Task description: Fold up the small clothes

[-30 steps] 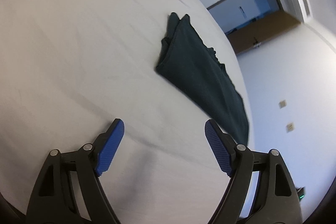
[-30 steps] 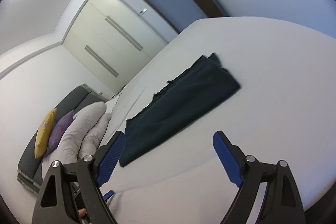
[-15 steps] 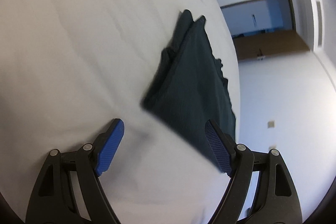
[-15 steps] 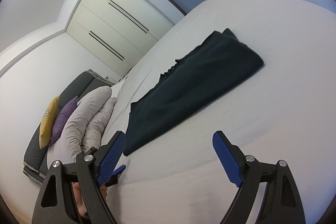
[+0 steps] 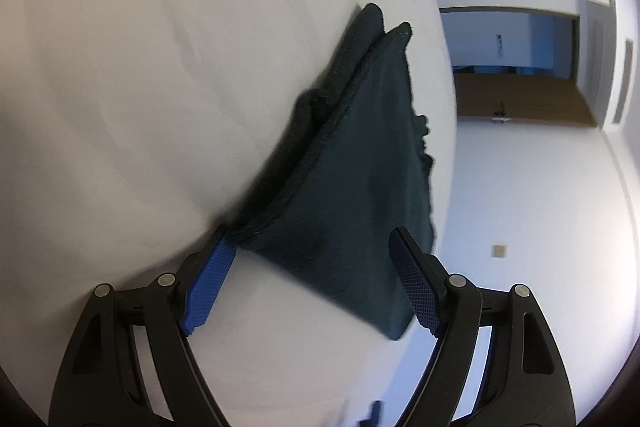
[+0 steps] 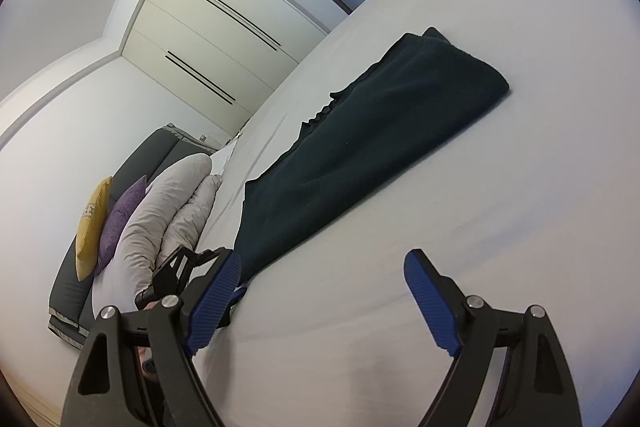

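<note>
A dark green folded garment (image 5: 352, 187) is laid on the white bed (image 5: 120, 87), stretched in a long strip with its folded layers showing at the far end. In the left wrist view, the near end of the garment is seen between the blue pads of the left gripper (image 5: 312, 283); its jaws are held wide apart, and the near left corner of the cloth is found just at the tip of the left pad, though no clamping is seen. In the right wrist view, the right gripper (image 6: 324, 295) is held above the bare sheet with its jaws spread apart and nothing between them; the garment (image 6: 372, 143) is seen beyond, and its near corner is placed close to the left pad. Part of the left gripper (image 6: 180, 275) is seen behind that pad. At the far left, grey pillows (image 6: 160, 211), a purple cushion (image 6: 122, 223) and a yellow cushion (image 6: 92, 227) are piled. A wardrobe (image 6: 224, 39) and a doorway (image 5: 508, 47) are seen beyond the bed.
</note>
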`<state>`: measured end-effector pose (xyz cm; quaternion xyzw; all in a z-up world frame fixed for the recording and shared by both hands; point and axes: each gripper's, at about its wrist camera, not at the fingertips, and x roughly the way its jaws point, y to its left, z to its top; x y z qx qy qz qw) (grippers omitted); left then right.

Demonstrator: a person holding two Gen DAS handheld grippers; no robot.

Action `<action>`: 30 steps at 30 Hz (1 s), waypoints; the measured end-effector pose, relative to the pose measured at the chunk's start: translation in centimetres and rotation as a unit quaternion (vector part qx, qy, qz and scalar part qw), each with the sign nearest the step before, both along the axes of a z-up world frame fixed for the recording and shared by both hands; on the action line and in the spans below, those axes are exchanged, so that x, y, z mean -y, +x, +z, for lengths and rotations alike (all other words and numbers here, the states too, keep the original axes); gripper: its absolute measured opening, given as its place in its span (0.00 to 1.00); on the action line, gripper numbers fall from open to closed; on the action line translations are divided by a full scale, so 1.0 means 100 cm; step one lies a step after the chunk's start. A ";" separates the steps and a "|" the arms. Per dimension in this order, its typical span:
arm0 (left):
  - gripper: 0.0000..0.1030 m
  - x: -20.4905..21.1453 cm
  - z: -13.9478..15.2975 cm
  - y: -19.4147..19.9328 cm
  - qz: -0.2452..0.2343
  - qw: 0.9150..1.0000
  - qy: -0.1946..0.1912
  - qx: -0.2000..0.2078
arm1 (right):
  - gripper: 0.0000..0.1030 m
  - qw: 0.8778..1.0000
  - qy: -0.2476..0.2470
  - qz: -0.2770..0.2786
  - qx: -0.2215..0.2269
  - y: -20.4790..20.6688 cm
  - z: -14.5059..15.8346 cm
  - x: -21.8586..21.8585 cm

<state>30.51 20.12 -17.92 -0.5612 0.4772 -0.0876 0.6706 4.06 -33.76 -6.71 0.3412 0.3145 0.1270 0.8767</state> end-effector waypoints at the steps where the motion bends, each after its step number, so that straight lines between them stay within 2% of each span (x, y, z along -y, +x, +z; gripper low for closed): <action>1: 0.75 0.000 -0.002 -0.001 0.004 1.000 -0.011 0.002 | 0.84 1.000 0.000 0.000 -0.001 0.000 0.000 0.000; 6: 0.72 0.000 -0.012 -0.011 0.054 0.995 -0.073 0.031 | 0.84 1.000 0.003 0.004 -0.003 0.002 -0.002 -0.005; 8: 0.67 0.001 -0.016 -0.011 0.071 0.993 -0.082 0.040 | 0.84 1.000 -0.001 0.010 -0.003 0.004 0.000 -0.009; 9: 0.59 0.004 -0.018 -0.007 0.071 0.994 -0.077 0.039 | 0.83 1.000 -0.005 0.013 -0.002 0.006 0.001 -0.012; 12: 0.51 0.012 -0.019 0.006 0.060 0.995 -0.064 0.043 | 0.83 1.000 -0.016 0.024 -0.002 0.016 0.006 -0.020; 15: 0.50 0.019 -0.020 0.020 0.055 0.996 -0.060 0.048 | 0.82 0.999 -0.022 0.032 -0.001 0.034 0.013 -0.028; 19: 0.48 0.026 -0.023 0.033 0.061 0.995 -0.059 0.060 | 0.81 0.997 -0.054 0.055 -0.003 0.079 0.028 -0.050; 20: 0.45 0.027 -0.023 0.036 0.062 0.995 -0.055 0.063 | 0.80 0.996 -0.061 0.063 -0.005 0.090 0.031 -0.056; 21: 0.36 0.028 -0.024 0.037 0.062 0.995 -0.049 0.065 | 0.79 0.995 -0.070 0.072 -0.006 0.103 0.034 -0.063; 23: 0.27 0.030 -0.027 0.042 0.057 0.996 -0.035 0.066 | 0.75 0.991 -0.092 0.093 -0.005 0.133 0.040 -0.081; 25: 0.12 0.031 -0.030 0.046 0.045 0.997 -0.012 0.067 | 0.71 0.988 -0.105 0.108 -0.016 0.164 0.041 -0.097; 27: 0.10 0.031 -0.032 0.050 0.038 0.997 -0.005 0.071 | 0.69 0.987 -0.102 0.124 -0.027 0.189 0.038 -0.108; 30: 0.10 0.034 -0.024 0.056 0.019 0.996 0.029 0.083 | 0.62 0.982 -0.107 0.143 -0.058 0.229 0.024 -0.123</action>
